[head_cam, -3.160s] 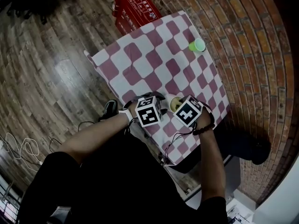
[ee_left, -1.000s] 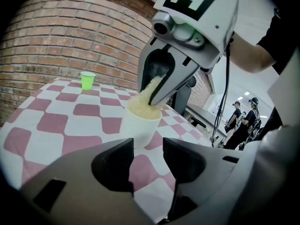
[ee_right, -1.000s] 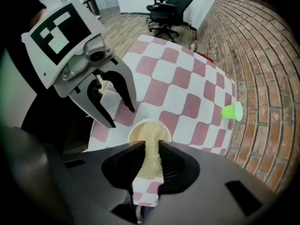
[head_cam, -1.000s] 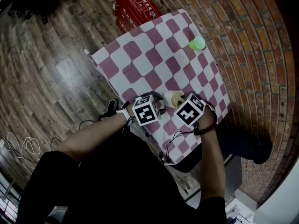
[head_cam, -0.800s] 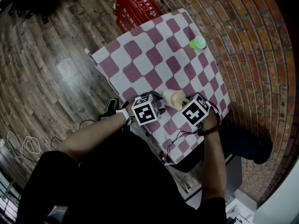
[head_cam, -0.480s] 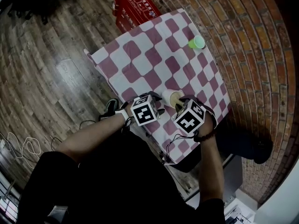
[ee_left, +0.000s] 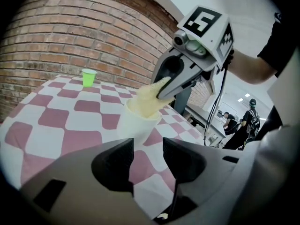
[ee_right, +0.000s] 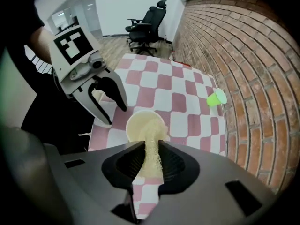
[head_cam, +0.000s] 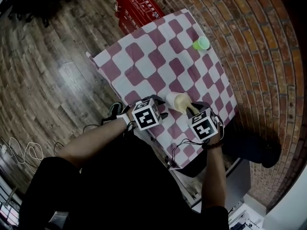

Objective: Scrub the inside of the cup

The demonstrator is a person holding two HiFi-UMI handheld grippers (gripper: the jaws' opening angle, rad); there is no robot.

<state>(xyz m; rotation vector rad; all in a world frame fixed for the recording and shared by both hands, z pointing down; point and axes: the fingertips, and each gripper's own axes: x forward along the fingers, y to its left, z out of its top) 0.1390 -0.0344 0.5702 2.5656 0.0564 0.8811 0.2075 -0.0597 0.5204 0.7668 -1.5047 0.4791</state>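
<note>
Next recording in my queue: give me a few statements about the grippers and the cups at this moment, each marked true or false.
1. The right gripper is shut on a pale yellow cloth. True.
2. The cloth reaches into the white cup. True.
3. The left gripper clamps the white cup. False: its jaws stand apart and empty, with the cup ahead of them.
4. The green cup touches the white cup. False: it sits well apart, towards the brick wall.
</note>
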